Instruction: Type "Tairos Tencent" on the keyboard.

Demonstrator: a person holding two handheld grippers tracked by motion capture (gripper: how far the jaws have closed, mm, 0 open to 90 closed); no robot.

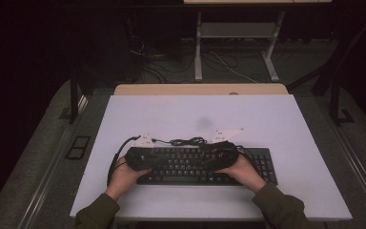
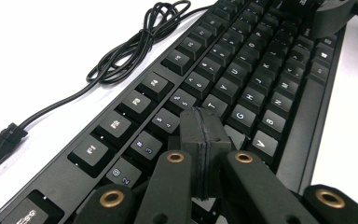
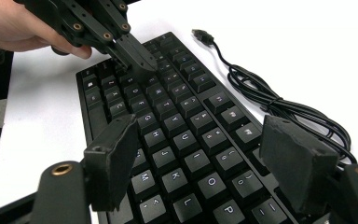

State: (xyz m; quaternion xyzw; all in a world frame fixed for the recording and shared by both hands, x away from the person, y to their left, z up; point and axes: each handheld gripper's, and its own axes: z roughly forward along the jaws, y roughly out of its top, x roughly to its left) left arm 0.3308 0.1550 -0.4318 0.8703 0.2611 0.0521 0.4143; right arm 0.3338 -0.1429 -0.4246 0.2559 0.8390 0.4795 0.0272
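You are working at a white desk point(image 1: 267, 119), its top matt and evenly lit, with a faint grey smudge point(image 1: 203, 121) past the middle. Along the far edge a strip of pale wood point(image 1: 200, 89) shows beyond the white sheet. The room around it is dark: grey carpeted floor point(image 1: 38, 157) on both sides, a black floor plate point(image 1: 77, 147) to the left, loose cables point(image 1: 171, 67) on the floor behind, and the white legs of a second table point(image 1: 198, 47) farther back.

The black keyboard point(image 1: 262, 164) lies flat on the near half of the desk, long side parallel to the near edge, slightly right of centre. Its black cord point(image 2: 135, 44) lies in a loose bundle on the desk just beyond the function row, and the plug point(image 3: 203, 35) rests on bare white surface, connected to nothing.

Your left gripper point(image 2: 204, 140) is over the left part of the keyboard with its jaws clenched flat against each other, nothing between them; the tip stands just above the number and upper letter rows near the T key. Whether it touches a key cannot be told.

Your right gripper point(image 3: 205, 163) hangs over the right letter block with its jaws released, standing wide apart and holding nothing; keys show between them.

Both hands point(image 1: 124, 176) come in from the near edge in dark olive sleeves point(image 1: 281, 207).
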